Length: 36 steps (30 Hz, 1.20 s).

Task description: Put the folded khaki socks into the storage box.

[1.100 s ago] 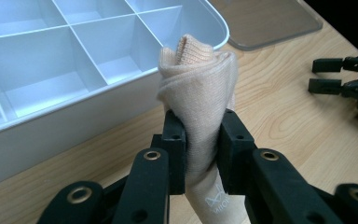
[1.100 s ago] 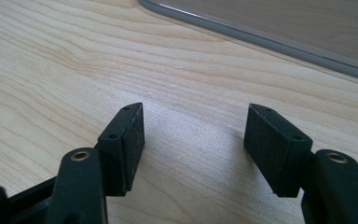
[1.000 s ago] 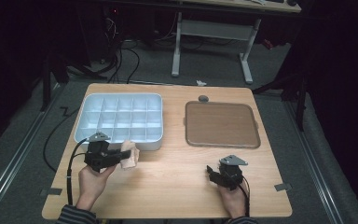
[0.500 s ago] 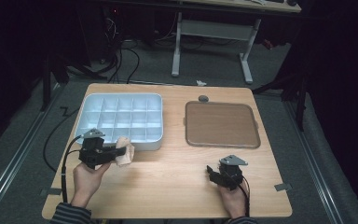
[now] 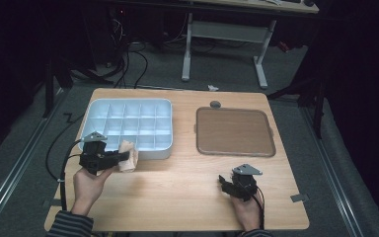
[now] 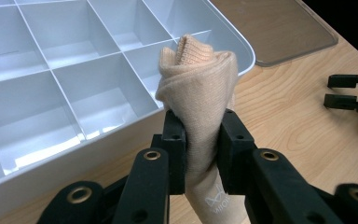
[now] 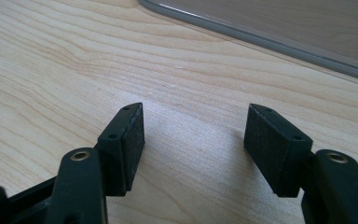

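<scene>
A rolled beige sock (image 6: 198, 79) stands between the jaws of my left gripper (image 6: 200, 140), which is shut on its middle. In the high view the sock (image 5: 128, 157) and left gripper (image 5: 120, 157) hover at the near right corner of the white compartment tray (image 5: 131, 101). The tray's cells (image 6: 74, 98) in view are empty. My right gripper (image 5: 224, 183) rests low over the table at the near right, open, with bare wood between its pads (image 7: 129, 140). It also shows at the right edge of the left gripper view (image 6: 349, 93).
A clear flat lid (image 5: 234, 131) lies on the wooden table (image 5: 177, 182) to the right of the tray, and its rim crosses the top of the right gripper view (image 7: 279, 42). A small dark knob (image 5: 215, 104) sits at the table's far edge.
My left gripper has carried the sock a little farther from the person, toward the tray's near edge. The right gripper has kept still.
</scene>
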Tool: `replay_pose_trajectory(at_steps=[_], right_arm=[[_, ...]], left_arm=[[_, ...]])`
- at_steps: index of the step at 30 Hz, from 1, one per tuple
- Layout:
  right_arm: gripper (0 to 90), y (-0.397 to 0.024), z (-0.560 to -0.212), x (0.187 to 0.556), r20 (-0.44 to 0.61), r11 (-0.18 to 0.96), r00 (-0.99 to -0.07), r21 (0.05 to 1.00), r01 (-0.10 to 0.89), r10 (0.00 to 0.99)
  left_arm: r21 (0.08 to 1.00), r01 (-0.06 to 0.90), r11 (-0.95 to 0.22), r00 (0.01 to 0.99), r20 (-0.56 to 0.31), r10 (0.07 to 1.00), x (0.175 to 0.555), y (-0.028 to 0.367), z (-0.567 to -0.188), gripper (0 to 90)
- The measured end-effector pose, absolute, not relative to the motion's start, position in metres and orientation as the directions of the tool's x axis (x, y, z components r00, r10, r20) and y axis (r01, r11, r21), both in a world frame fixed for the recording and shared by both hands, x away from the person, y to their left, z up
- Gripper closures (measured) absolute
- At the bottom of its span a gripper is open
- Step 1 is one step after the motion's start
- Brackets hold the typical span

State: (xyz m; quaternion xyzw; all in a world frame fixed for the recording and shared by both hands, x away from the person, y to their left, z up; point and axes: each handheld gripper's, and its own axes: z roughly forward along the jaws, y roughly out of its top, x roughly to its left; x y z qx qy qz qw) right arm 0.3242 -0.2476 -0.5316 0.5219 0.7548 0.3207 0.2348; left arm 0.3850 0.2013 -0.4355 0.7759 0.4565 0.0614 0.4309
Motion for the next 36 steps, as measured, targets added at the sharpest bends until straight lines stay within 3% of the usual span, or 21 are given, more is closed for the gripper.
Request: replay_pose_trajectory(at_steps=[18,36], right_arm=[[38.0,-0.247,-0.532,0.324,-0.020,0.249,-0.345,0.729,0.637,0.939],[37.9,-0.247,-0.532,0.324,-0.020,0.249,-0.344,0.729,0.637,0.939]], left_arm=[[0.719,0.655,-0.235,0.569,-0.263,0.779,0.402,0.210,-0.420,75.8],[0.690,0.695,-0.203,0.531,-0.302,0.792,0.422,0.219,-0.428,75.7]])
